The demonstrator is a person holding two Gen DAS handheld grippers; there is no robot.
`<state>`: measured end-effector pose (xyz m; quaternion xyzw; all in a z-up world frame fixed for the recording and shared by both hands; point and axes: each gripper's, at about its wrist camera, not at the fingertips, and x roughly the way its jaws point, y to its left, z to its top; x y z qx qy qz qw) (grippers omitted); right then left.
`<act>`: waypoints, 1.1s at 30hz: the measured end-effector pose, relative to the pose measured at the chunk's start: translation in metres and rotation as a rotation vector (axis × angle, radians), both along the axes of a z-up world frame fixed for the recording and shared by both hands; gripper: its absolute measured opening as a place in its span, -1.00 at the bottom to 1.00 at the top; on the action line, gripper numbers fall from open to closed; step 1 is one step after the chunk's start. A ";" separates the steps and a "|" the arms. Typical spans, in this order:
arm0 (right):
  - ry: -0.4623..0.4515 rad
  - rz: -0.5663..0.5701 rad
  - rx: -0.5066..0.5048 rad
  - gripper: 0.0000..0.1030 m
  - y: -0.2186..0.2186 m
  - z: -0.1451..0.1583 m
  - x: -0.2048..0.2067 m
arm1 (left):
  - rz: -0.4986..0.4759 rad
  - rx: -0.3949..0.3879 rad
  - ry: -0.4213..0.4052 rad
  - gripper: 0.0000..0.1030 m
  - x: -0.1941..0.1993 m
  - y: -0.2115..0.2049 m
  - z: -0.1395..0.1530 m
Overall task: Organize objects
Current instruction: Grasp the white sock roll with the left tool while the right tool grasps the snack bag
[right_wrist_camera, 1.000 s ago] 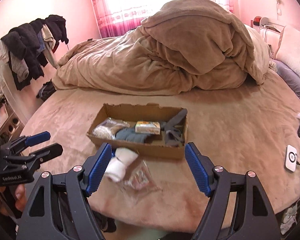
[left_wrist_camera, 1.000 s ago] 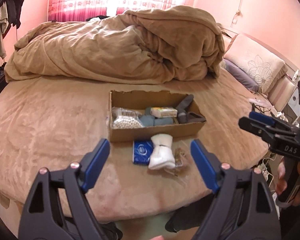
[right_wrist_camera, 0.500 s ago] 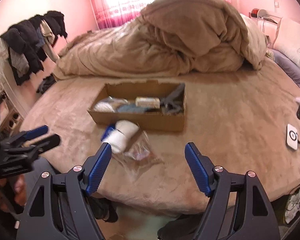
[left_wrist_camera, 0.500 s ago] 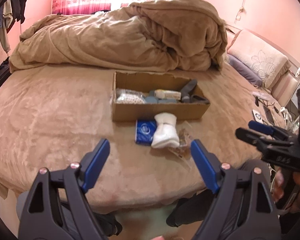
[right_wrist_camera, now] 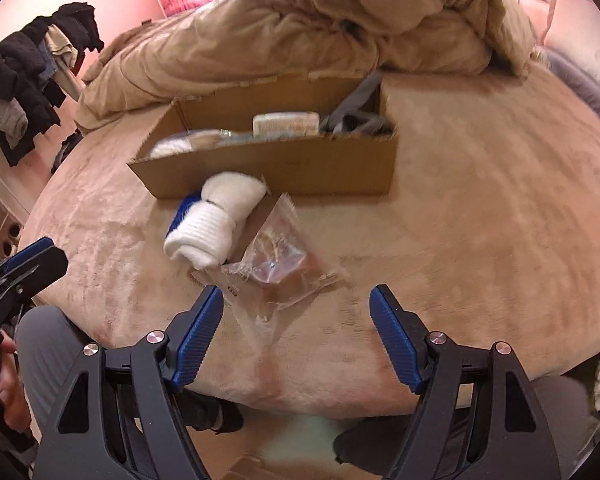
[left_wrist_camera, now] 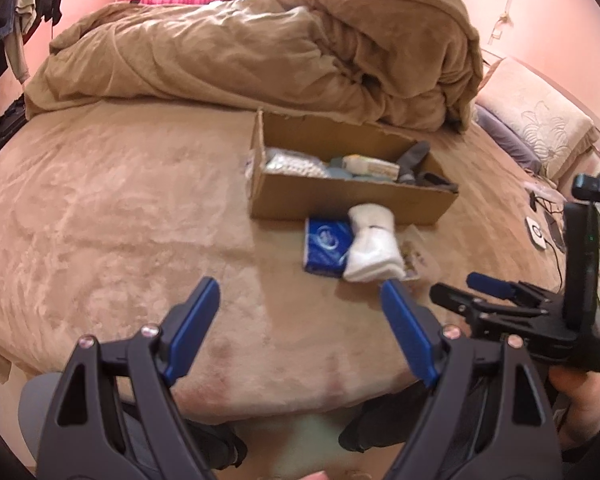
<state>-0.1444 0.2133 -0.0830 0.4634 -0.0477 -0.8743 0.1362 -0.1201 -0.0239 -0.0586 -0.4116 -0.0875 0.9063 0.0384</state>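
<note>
Both claws have dropped toward the bed's near edge within the last second, the loose items now looming larger before them, a sign that a pick-up is likely at hand. The right claw [right_wrist_camera: 296,320] hangs spread wide and empty, its blue pads [right_wrist_camera: 198,336] framing the near corner of a clear plastic bag [right_wrist_camera: 278,266] that lies flat on the tan bedspread [right_wrist_camera: 480,208]; this has drawn closest of all, and it looks the probable first target. The left claw [left_wrist_camera: 300,316] is likewise spread and holds nothing, poised short of the pile. Just beyond the bag, a rolled white sock [right_wrist_camera: 216,224] rests partly on a blue packet [left_wrist_camera: 326,246], both touching the front wall of the cardboard box [left_wrist_camera: 340,200], so three things remain outside it. Inside the box sit a pale bag, a small cream carton [left_wrist_camera: 370,165] and dark grey cloth [right_wrist_camera: 356,114]. The left camera shows the blue packet nearly whole, while the right camera sees only its sliver behind the sock but reveals the bag's contents, too blurred to name. A heaped brown duvet [left_wrist_camera: 260,48] fills the far side, with clothes [right_wrist_camera: 28,84] hanging by the pink wall.
</note>
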 end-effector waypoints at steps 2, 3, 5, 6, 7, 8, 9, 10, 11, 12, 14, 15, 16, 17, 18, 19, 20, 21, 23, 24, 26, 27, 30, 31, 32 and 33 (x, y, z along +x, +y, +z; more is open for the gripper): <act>-0.019 0.003 -0.009 0.52 -0.006 -0.010 -0.007 | 0.003 -0.001 -0.012 0.63 -0.003 -0.003 -0.005; -0.020 0.002 -0.008 0.53 -0.009 -0.012 -0.009 | 0.005 -0.002 -0.017 0.63 -0.005 -0.004 -0.007; -0.016 -0.004 -0.005 0.53 -0.014 -0.018 -0.015 | 0.008 -0.004 -0.028 0.63 -0.010 -0.005 -0.011; -0.019 -0.003 -0.013 0.53 -0.016 -0.021 -0.018 | 0.006 -0.006 -0.034 0.63 -0.013 -0.005 -0.014; -0.022 -0.005 -0.022 0.53 -0.017 -0.025 -0.021 | 0.003 -0.007 -0.037 0.63 -0.015 -0.004 -0.015; -0.027 -0.010 -0.023 0.53 -0.018 -0.028 -0.025 | -0.006 -0.010 -0.039 0.63 -0.018 -0.001 -0.017; -0.030 -0.013 -0.031 0.53 -0.017 -0.031 -0.027 | -0.012 -0.012 -0.040 0.63 -0.019 0.001 -0.017; -0.036 -0.013 -0.048 0.52 -0.015 -0.035 -0.030 | -0.028 -0.018 -0.041 0.63 -0.022 0.006 -0.019; -0.042 -0.011 -0.058 0.52 -0.014 -0.037 -0.032 | -0.041 -0.025 -0.040 0.63 -0.024 0.010 -0.019; -0.045 -0.007 -0.061 0.44 -0.013 -0.039 -0.033 | -0.056 -0.032 -0.039 0.63 -0.027 0.014 -0.020; -0.035 0.019 -0.048 0.15 -0.013 -0.040 -0.034 | -0.095 -0.042 -0.042 0.63 -0.036 0.028 -0.022; -0.029 0.033 -0.037 -0.03 -0.013 -0.040 -0.033 | -0.105 -0.043 -0.042 0.63 -0.038 0.032 -0.022; -0.023 0.050 -0.024 -0.11 -0.014 -0.040 -0.033 | -0.118 -0.046 -0.041 0.63 -0.043 0.038 -0.022; -0.018 0.065 -0.022 -0.14 -0.013 -0.040 -0.032 | -0.128 -0.049 -0.038 0.63 -0.048 0.044 -0.022; -0.020 0.075 -0.029 -0.18 -0.010 -0.040 -0.032 | -0.137 -0.045 -0.037 0.63 -0.053 0.050 -0.022; -0.021 0.080 -0.036 -0.22 -0.006 -0.039 -0.032 | -0.148 -0.038 -0.040 0.63 -0.058 0.055 -0.021; -0.019 0.080 -0.037 -0.24 -0.003 -0.039 -0.031 | -0.153 -0.035 -0.041 0.63 -0.060 0.058 -0.021; -0.016 0.079 -0.038 -0.26 0.000 -0.038 -0.031 | -0.177 -0.029 -0.041 0.63 -0.065 0.067 -0.021; -0.007 0.070 -0.034 -0.28 0.011 -0.035 -0.030 | -0.206 -0.037 -0.044 0.64 -0.071 0.078 -0.025; -0.004 0.064 -0.032 -0.29 0.016 -0.034 -0.029 | -0.216 -0.051 -0.053 0.64 -0.075 0.084 -0.029; 0.002 0.047 -0.035 -0.30 0.030 -0.033 -0.027 | -0.236 -0.079 -0.081 0.64 -0.084 0.095 -0.042; 0.002 0.040 -0.037 -0.31 0.036 -0.032 -0.027 | -0.244 -0.078 -0.099 0.63 -0.088 0.099 -0.049; 0.006 0.019 -0.037 -0.32 0.049 -0.031 -0.026 | -0.250 -0.057 -0.113 0.63 -0.091 0.107 -0.058; 0.007 0.013 -0.037 -0.32 0.054 -0.030 -0.025 | -0.253 -0.060 -0.108 0.62 -0.091 0.108 -0.058; 0.011 0.005 -0.035 -0.32 0.059 -0.029 -0.023 | -0.258 -0.062 -0.106 0.62 -0.092 0.111 -0.058; 0.014 0.001 -0.035 -0.32 0.062 -0.028 -0.022 | -0.263 -0.065 -0.106 0.61 -0.093 0.114 -0.058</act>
